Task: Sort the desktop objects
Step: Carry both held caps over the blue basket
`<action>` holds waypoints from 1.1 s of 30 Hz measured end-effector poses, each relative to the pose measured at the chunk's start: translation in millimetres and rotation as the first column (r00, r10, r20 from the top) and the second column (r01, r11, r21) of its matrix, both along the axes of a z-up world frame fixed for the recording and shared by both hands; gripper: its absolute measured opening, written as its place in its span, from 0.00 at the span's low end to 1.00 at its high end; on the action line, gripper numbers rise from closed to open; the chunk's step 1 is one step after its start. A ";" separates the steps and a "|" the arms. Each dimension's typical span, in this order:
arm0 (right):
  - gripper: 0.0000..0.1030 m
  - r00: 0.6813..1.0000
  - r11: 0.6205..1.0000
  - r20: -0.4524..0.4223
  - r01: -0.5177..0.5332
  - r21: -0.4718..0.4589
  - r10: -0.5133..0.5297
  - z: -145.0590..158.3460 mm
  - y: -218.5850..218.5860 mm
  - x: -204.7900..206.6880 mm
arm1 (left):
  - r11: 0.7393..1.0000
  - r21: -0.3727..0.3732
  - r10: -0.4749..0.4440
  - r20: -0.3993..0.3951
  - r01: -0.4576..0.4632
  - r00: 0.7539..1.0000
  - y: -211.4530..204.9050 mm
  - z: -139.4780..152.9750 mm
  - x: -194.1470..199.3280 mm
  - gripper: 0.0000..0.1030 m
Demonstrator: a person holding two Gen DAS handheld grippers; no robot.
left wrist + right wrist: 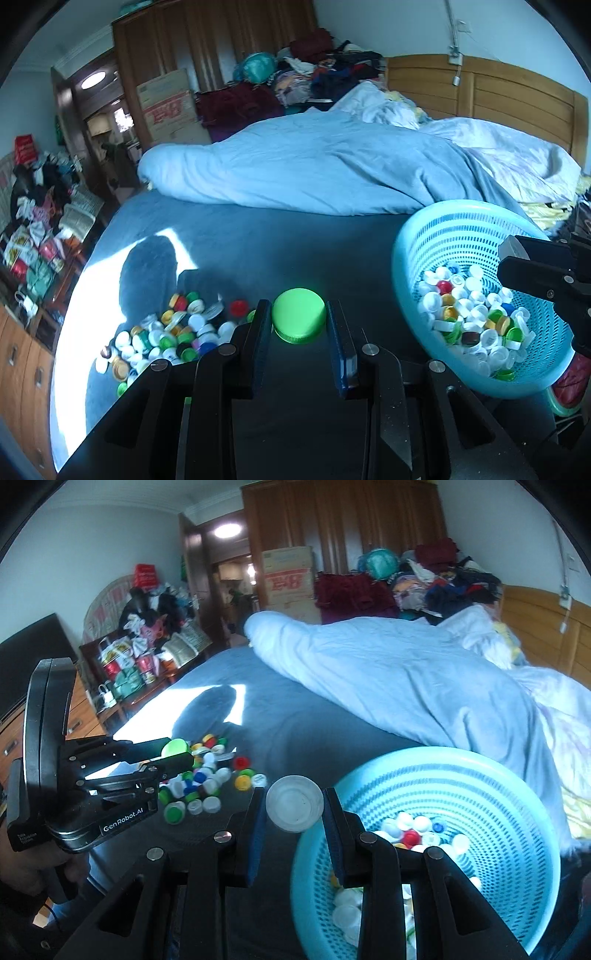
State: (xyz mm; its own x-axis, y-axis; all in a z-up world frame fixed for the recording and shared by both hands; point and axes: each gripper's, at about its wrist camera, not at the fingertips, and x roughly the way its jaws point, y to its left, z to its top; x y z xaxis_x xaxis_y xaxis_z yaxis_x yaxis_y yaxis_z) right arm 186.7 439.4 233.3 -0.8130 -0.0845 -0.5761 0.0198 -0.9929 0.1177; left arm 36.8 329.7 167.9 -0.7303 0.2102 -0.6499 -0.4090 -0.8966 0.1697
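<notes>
My left gripper (298,320) is shut on a bright green cap (298,320), held above the dark blue bed sheet. A pile of loose bottle caps (166,338) lies on the sheet to its lower left. My right gripper (294,809) is shut on a translucent white cap (294,809), just left of the rim of a light blue plastic basket (491,797) that holds several caps. In the right wrist view the left gripper (177,751) with its green cap (175,746) hangs at the left above the cap pile (207,775). The basket (436,229) stands at the right in the left wrist view.
A rumpled light blue duvet (314,162) lies across the bed behind the sheet. A wooden headboard (517,92) is at the right, a wardrobe and cardboard box (168,105) at the back. Cluttered shelves and drawers (29,258) run along the left bedside.
</notes>
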 end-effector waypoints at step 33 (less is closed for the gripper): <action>0.32 0.982 0.980 0.011 0.189 -0.062 -0.189 -14.9 83.4 48.6 | 0.976 -0.109 -0.186 0.044 0.190 0.982 135.1 -3.8 4.0 0.24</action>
State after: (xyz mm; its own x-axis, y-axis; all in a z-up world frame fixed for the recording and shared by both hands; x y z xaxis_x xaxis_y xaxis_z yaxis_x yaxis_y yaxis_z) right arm 235.3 522.9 218.4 -0.8149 0.0342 -0.5786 -0.1683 -0.9692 0.1797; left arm 40.8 464.8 164.1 -0.6622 0.2662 -0.7004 -0.5758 -0.7790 0.2482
